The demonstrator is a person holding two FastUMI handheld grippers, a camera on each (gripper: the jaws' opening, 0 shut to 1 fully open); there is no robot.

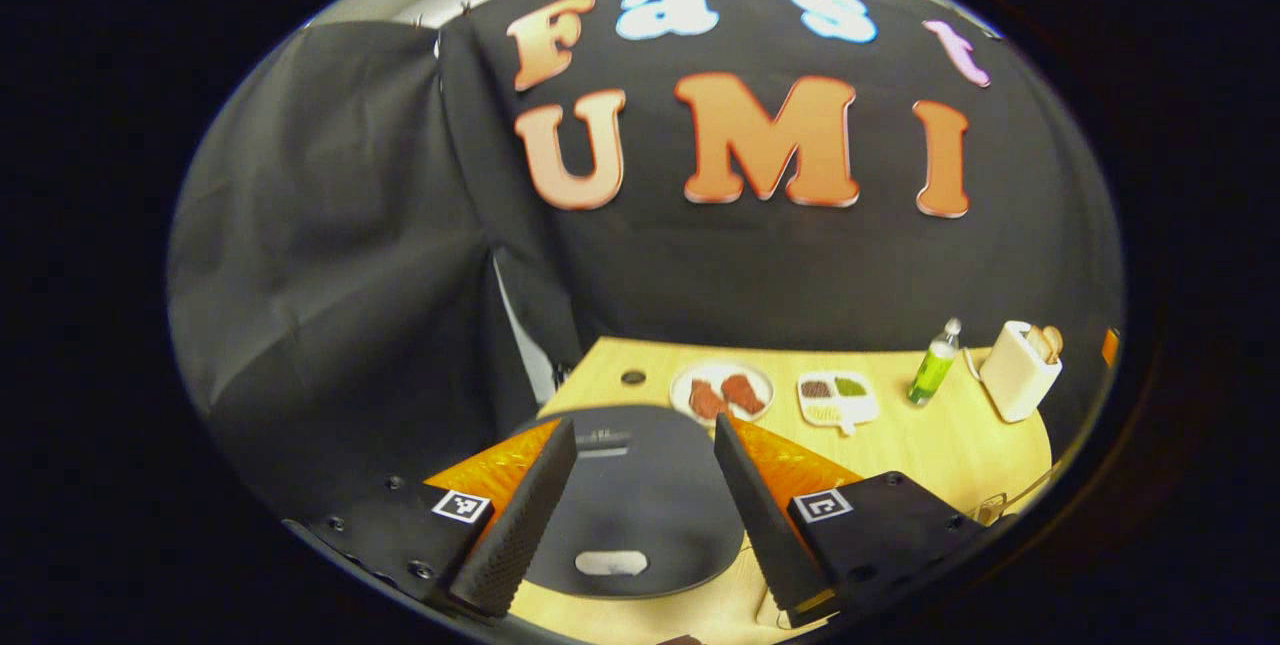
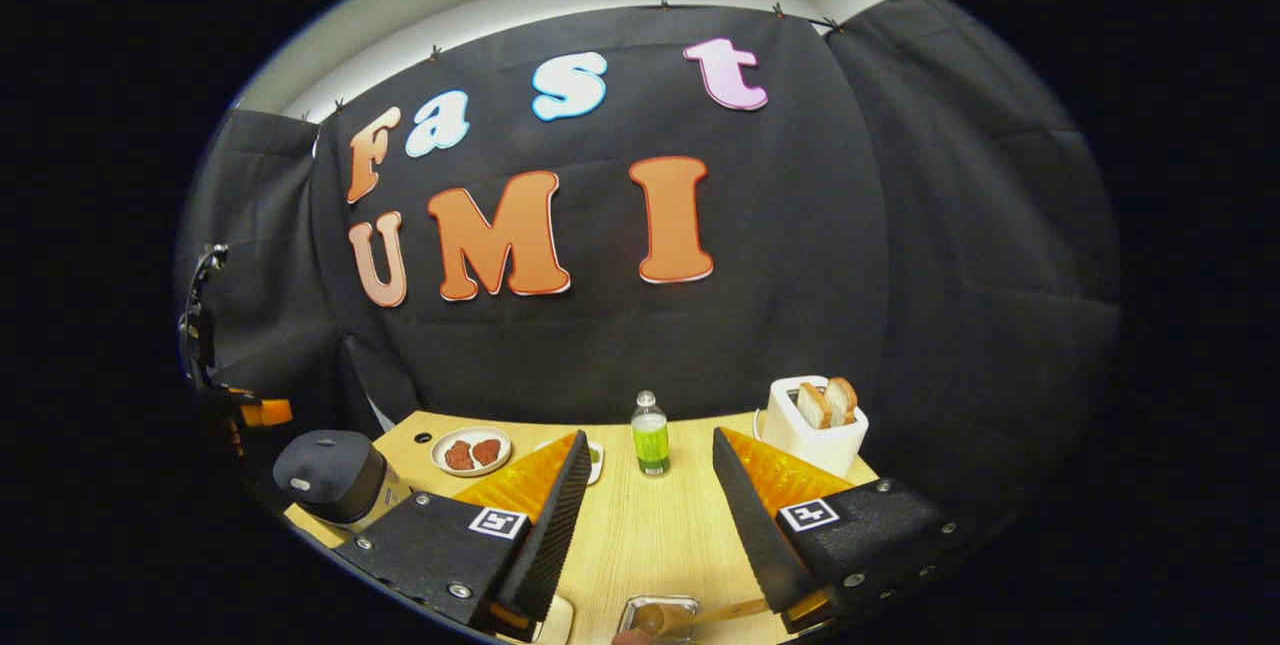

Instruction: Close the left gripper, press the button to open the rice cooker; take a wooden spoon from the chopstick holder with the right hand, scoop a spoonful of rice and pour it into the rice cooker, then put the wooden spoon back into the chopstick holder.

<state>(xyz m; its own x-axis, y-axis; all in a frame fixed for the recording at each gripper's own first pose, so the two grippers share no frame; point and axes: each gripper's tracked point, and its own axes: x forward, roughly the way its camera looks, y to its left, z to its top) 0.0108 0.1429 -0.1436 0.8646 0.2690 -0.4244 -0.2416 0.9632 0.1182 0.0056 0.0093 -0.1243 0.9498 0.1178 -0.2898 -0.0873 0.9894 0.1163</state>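
Here | left gripper (image 1: 640, 515) jaws apart over rice cooker (image 1: 640, 495) | right gripper (image 2: 640, 515) jaws apart

Rice cooker (image 1: 640, 515): dark, rounded, lid shut, pale button at its 6 o'clock edge, upright on my bench (image 1: 940, 445); at 9 o'clock in the right gripper view (image 2: 330, 475).

No readable text (bottle (image 2: 650, 437) label illegible).

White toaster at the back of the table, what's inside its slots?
Two slices of browned toast stand up out of the white toaster; their lower halves are hidden inside its slots.
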